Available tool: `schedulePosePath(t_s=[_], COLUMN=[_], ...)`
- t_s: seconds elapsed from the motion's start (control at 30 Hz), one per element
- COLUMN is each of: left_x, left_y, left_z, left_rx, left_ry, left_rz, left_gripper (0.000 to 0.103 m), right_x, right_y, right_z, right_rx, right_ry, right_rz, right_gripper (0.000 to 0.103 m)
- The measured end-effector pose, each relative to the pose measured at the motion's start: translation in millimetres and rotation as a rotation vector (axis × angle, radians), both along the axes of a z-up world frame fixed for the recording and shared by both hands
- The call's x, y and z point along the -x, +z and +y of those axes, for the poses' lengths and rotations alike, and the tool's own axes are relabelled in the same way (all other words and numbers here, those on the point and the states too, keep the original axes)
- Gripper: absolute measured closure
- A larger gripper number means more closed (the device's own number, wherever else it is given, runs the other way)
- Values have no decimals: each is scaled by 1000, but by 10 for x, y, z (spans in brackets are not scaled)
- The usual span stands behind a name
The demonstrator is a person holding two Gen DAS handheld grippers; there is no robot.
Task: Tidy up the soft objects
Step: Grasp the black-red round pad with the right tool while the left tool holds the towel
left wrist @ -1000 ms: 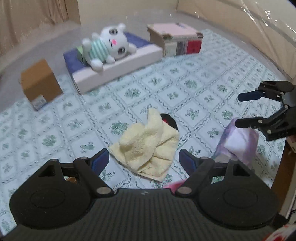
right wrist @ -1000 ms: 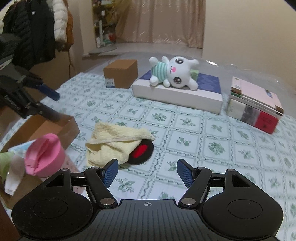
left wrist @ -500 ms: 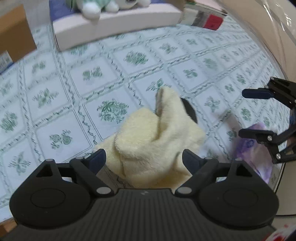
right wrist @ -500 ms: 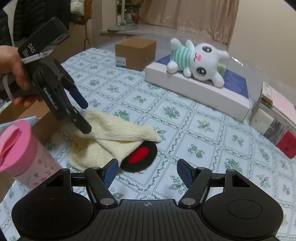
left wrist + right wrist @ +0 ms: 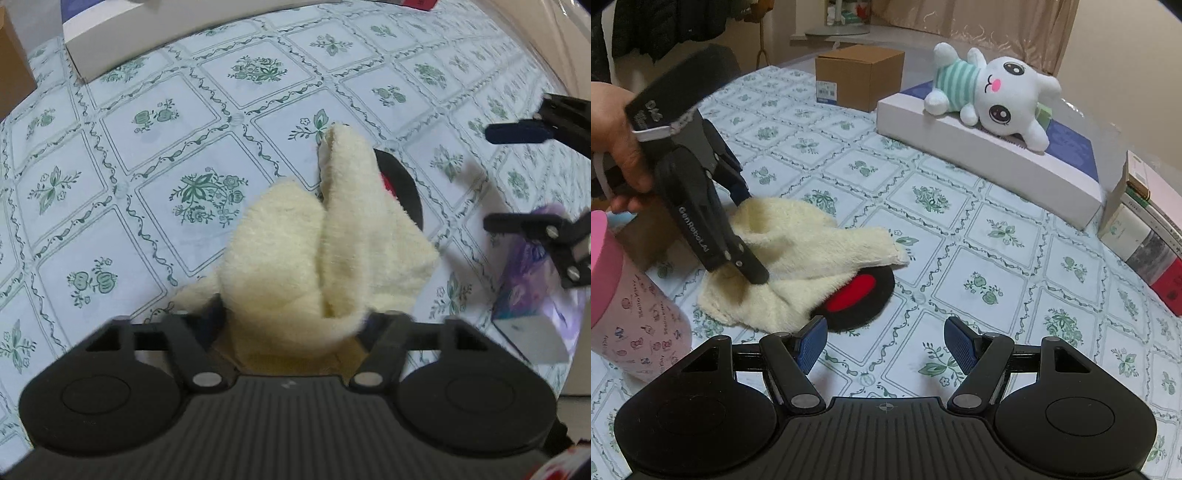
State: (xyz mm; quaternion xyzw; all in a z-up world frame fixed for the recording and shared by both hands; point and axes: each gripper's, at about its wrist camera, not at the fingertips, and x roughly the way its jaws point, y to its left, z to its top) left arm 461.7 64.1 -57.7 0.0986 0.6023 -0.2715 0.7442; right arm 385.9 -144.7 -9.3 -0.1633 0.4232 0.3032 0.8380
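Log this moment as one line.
left gripper: closing around yellow towel | right gripper: open, empty, hovering | plush rabbit: on white box

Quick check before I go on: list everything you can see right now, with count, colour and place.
towel: 1, cream, mid-table, bunched
pad: 1, black and red, half under towel
plush: 1, white, on flat box
flat box: 1, white and blue, far side
carton: 1, brown, far edge
books: stack, far right
cup: 1, pink, near left
left gripper: jaws closing on towel
right gripper: open, empty
hand: 1, holding left gripper
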Motion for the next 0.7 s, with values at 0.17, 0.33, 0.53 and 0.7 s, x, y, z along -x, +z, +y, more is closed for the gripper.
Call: schedulePosePath(t_s=[0.17,0.33,0.53,0.7], left_x=[-31,-99,-181,-178], left_y=[104,301,315,233], left_z=[118,278,378,386], left_rx=[12,-15,-37,-35], left_ry=[2,65,93,102], left_rz=[-15,-129,-158,-138], left_gripper=[79,81,80,60], right_x=[-98,-235,-370,-490], right_y=[-47,-136,-287,-433], right_z=[44,152,420,600], right_rx=[-9,6,30,53], right_ry=[22,35,68,76], right_rz=[28,74,135,150], right_gripper=[33,33,30,12])
